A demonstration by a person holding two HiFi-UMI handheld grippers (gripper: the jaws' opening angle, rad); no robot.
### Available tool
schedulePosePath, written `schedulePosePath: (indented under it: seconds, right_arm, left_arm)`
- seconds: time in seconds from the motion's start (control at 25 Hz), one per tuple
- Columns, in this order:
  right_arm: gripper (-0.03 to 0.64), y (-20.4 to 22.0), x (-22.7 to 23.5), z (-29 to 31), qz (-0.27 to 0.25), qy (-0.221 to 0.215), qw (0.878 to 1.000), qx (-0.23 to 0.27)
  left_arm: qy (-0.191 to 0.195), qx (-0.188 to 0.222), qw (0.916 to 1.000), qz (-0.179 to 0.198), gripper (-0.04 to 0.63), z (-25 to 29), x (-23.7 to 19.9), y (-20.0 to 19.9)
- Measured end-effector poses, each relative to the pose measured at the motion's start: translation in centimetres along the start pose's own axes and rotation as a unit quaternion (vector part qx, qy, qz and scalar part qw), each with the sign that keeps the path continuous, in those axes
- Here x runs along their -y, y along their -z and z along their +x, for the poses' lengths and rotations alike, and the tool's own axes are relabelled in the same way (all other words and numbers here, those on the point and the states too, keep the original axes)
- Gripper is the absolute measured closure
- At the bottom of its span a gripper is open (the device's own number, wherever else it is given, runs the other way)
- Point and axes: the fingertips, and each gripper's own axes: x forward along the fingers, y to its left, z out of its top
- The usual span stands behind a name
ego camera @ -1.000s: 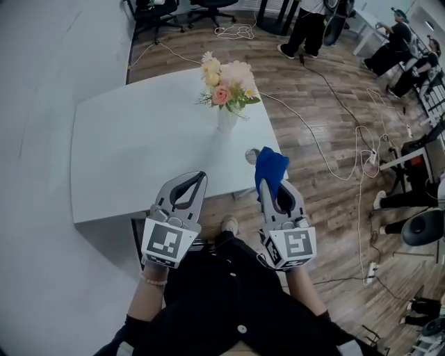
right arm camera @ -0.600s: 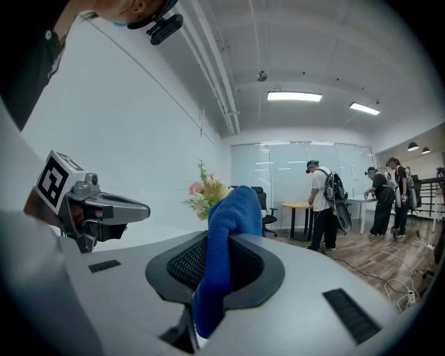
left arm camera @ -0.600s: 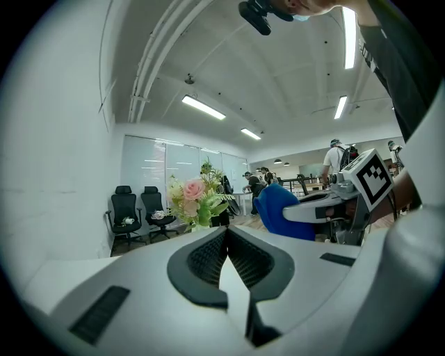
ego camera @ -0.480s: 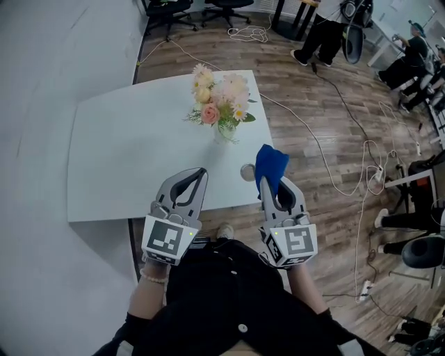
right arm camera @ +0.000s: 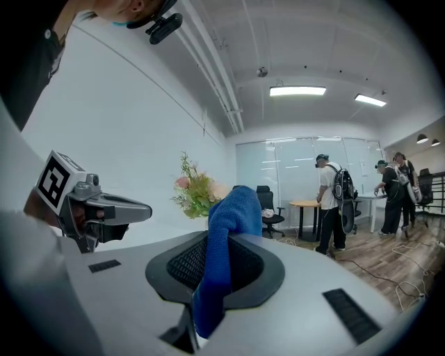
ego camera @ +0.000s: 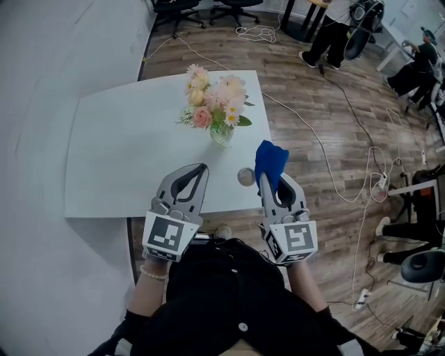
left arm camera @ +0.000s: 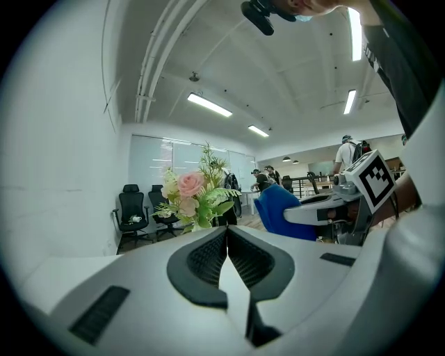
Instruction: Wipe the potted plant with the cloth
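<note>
The potted plant (ego camera: 215,108), a bunch of pink and cream flowers in a small clear vase, stands on the white table (ego camera: 125,153) toward its right side. It also shows ahead in the left gripper view as the plant (left arm camera: 191,198) and in the right gripper view as the plant (right arm camera: 198,191). My right gripper (ego camera: 270,175) is shut on a blue cloth (ego camera: 270,163), whose bunched end sticks up past the jaws; the cloth (right arm camera: 226,236) fills that gripper's view. My left gripper (ego camera: 198,170) is shut and empty, over the table's near edge, short of the plant.
A small round grey object (ego camera: 245,176) lies at the table's near right corner beside the right gripper. Cables (ego camera: 327,153) trail across the wooden floor to the right. Office chairs (ego camera: 201,8) and people (ego camera: 341,31) stand at the far side of the room.
Both grippers have come closer to the table and the plant, which now sits lower in the head view. The cloth stays clamped in the right gripper.
</note>
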Motion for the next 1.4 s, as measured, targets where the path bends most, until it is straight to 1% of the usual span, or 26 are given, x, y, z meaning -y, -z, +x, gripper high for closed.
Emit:
schedulePosePath:
  seconds: [0.12, 0.32, 0.68, 0.8, 0.84, 0.96, 1.08, 1.2, 1.28, 1.4]
  right_arm:
    - [0.540, 0.0, 0.5, -0.2, -0.002, 0.000, 1.000, 0.001]
    - [0.540, 0.3, 1.4, -0.7, -0.001, 0.002, 1.000, -0.002]
    - [0.540, 1.1, 1.5, -1.2, 0.009, -0.006, 1.000, -0.008]
    - [0.540, 1.2, 1.4, -1.3, 0.011, -0.005, 1.000, -0.008]
    - [0.540, 1.2, 1.4, -1.3, 0.012, -0.005, 1.000, -0.007]
    - [0.540, 1.4, 1.6, -1.0, 0.013, -0.002, 1.000, -0.009]
    - [0.540, 1.6, 1.9, -0.8, 0.014, -0.001, 1.000, -0.012]
    - [0.540, 1.6, 2.0, -0.7, 0.013, 0.001, 1.000, -0.013]
    - [0.540, 1.6, 2.0, -0.6, 0.014, 0.002, 1.000, -0.015]
    - [0.540, 1.9, 1.9, -0.1, 0.014, 0.001, 1.000, -0.020]
  left_arm:
    - [-0.012, -0.001, 0.9998, -0.018, 0.580, 0.4, 0.0, -0.2]
    - [-0.017, 0.010, 0.9997, -0.011, 0.580, 0.8, 0.0, 0.2]
    - [-0.023, 0.000, 0.9997, -0.009, 0.578, 0.8, 0.5, 0.4]
    - [-0.035, -0.001, 0.9993, -0.016, 0.576, 0.9, 0.2, 0.5]
    - [-0.037, 0.000, 0.9991, -0.019, 0.568, 0.9, 0.0, 0.5]
    - [-0.038, -0.001, 0.9990, -0.022, 0.502, 1.5, -0.4, 0.7]
    - [-0.037, -0.003, 0.9990, -0.025, 0.456, 2.1, -0.6, 0.9]
    - [-0.039, -0.005, 0.9988, -0.028, 0.395, 2.5, -1.0, 1.1]
    - [-0.038, -0.007, 0.9989, -0.026, 0.373, 2.8, -1.2, 1.3]
    - [-0.032, -0.012, 0.9992, -0.021, 0.365, 3.2, -1.5, 1.7]
